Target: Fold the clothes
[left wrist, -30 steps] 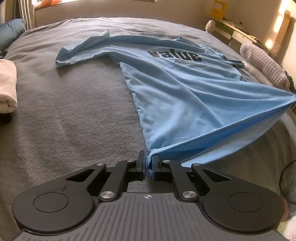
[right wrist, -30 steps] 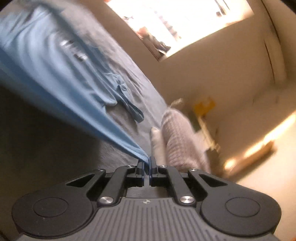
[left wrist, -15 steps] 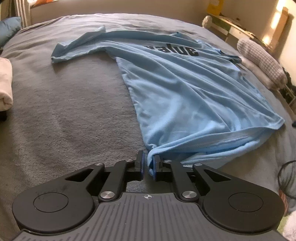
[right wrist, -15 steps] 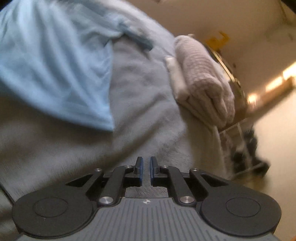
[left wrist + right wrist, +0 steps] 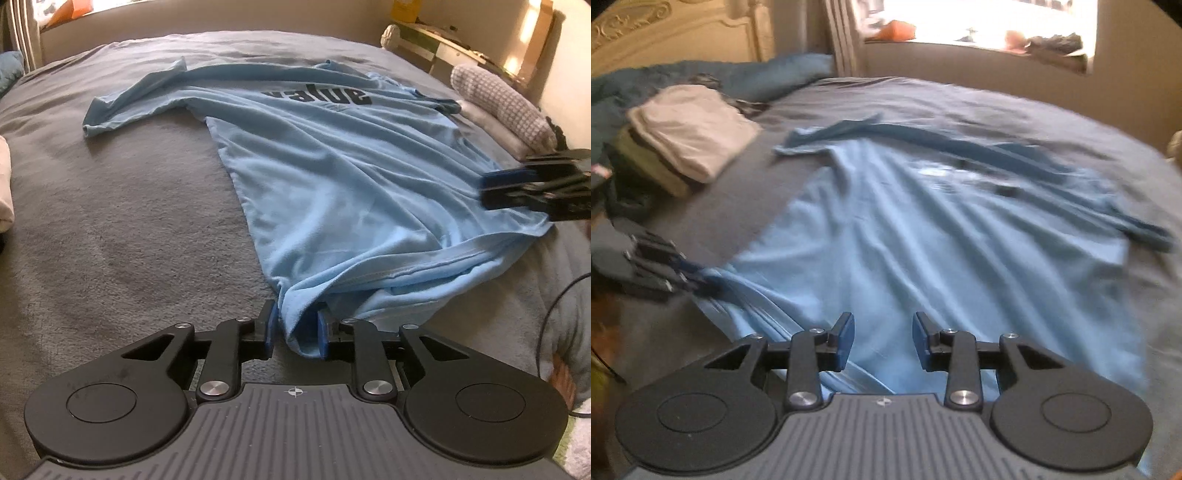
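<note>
- Left wrist view: left tool (image 5: 294, 329) opening, shirt (image 5: 332, 177) hem corner loose between its pads.
- Right tool (image 5: 882, 341) spreading, empty, above shirt.
- Shirt spread flat on bed (image 5: 110, 229); next likely sleeve fold.

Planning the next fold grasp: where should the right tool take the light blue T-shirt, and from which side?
Take the light blue T-shirt at its right-hand hem corner, coming in low from the bed's right edge. The hem there lies as a doubled, raised ridge on the grey blanket, so one jaw could probably slide under. The right tool is opening, empty, above the fabric; the left tool is opening around the other corner.
</note>
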### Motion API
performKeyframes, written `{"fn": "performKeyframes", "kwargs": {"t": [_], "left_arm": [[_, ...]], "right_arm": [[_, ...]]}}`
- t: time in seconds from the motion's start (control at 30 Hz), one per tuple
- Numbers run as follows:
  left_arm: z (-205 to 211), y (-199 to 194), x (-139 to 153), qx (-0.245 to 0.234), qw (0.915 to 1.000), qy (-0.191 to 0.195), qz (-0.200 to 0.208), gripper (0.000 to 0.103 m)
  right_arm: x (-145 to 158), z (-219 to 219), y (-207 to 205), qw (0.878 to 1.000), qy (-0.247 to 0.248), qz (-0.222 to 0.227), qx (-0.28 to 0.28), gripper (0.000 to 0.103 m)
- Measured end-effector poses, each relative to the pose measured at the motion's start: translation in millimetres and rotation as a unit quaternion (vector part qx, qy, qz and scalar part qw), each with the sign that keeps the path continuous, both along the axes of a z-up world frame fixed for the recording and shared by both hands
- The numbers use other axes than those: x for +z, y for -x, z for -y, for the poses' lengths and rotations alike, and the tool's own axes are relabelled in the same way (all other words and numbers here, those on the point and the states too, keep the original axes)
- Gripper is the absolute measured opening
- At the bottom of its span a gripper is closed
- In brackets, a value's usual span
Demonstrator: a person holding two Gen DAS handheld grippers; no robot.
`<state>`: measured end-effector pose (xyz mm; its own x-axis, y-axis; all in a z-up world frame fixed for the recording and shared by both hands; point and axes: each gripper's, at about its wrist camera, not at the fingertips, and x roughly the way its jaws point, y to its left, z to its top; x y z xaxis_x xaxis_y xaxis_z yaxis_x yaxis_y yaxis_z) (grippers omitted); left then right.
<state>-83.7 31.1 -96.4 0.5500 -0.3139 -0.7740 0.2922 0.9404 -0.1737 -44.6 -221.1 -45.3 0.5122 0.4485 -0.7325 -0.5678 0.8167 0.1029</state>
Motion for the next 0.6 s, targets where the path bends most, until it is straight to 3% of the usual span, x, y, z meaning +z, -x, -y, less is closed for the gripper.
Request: {"fn": "performKeyframes", "kwargs": {"t": [0.03, 0.07, 0.2, 0.4, 0.6], "left_arm": [[-0.2, 1.4, 0.1, -0.002, 1.0, 0.003, 0.005, 0.002], [-0.3, 2.8, 0.9, -0.009, 0.9999, 0.006, 0.008, 0.001], [0.3, 11.4, 9.7, -0.061, 0.9978, 0.027, 0.006, 0.0], [3.9, 29.3, 22.1, -0.161, 0.9866, -0.025, 0.005, 0.0], [-11.9, 30.6, 10.2, -0.171, 0.9835, -0.053, -0.028, 0.0]], "right_arm": [[-1.5, -6.3, -5.5, 1.0, -0.006, -0.005, 0.003, 0.037], [-3.0, -12.6, -11.0, 1.0, -0.013, -0.009, 0.006, 0.037], [-4.5, -20.6, -19.0, 1.0, -0.021, -0.018, 0.005, 0.037], [-16.4, -17.4, -28.4, 0.999, -0.013, -0.033, -0.012, 0.037], [-27.1, -11.1, -35.2, 0.998, -0.013, -0.051, -0.029, 0.037]]}}
